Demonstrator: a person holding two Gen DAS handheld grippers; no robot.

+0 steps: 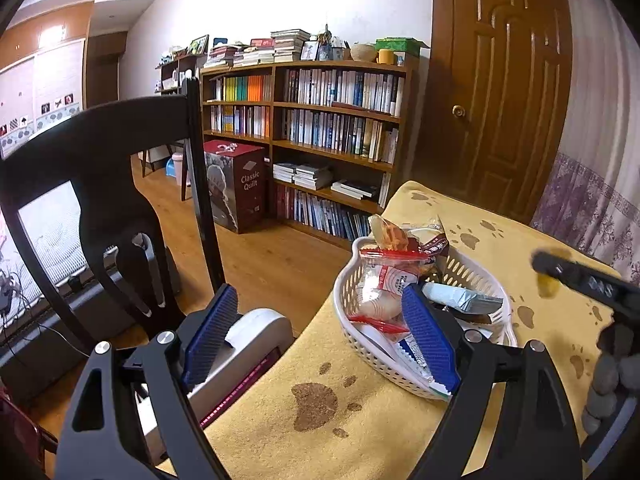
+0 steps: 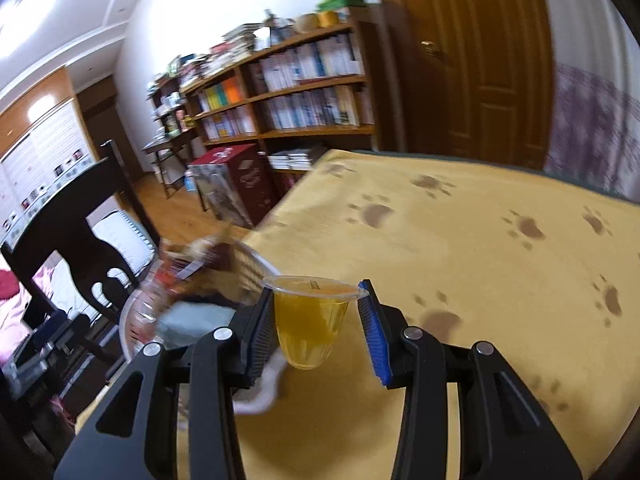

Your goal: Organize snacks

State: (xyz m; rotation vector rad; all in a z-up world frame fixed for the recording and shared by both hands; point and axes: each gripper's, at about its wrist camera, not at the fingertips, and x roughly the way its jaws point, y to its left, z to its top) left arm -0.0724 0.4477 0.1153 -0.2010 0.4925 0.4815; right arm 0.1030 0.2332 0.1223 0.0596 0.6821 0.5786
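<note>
A white slotted basket (image 1: 372,344) stands on the yellow paw-print cloth (image 1: 360,420), piled with snack packets: a red-and-white bag (image 1: 384,280), a pale blue-silver packet (image 1: 460,298) and an orange-filled wrapper (image 1: 388,234). My left gripper (image 1: 320,292) is open at the basket's near-left side, its right pad against the basket and nothing between its fingers. My right gripper (image 2: 316,288) is shut on a clear cup of yellow jelly (image 2: 308,320), held above the cloth (image 2: 460,240) just right of the blurred basket (image 2: 256,260). The left wrist view shows that gripper (image 1: 560,272) beyond the basket.
A black wooden chair (image 1: 100,152) stands left of the table over the wood floor. Behind are a full bookshelf (image 1: 320,120), a red "Classic Quilt" box (image 1: 240,188) and a brown door (image 1: 500,80). A gloved hand (image 1: 608,380) shows at the right edge.
</note>
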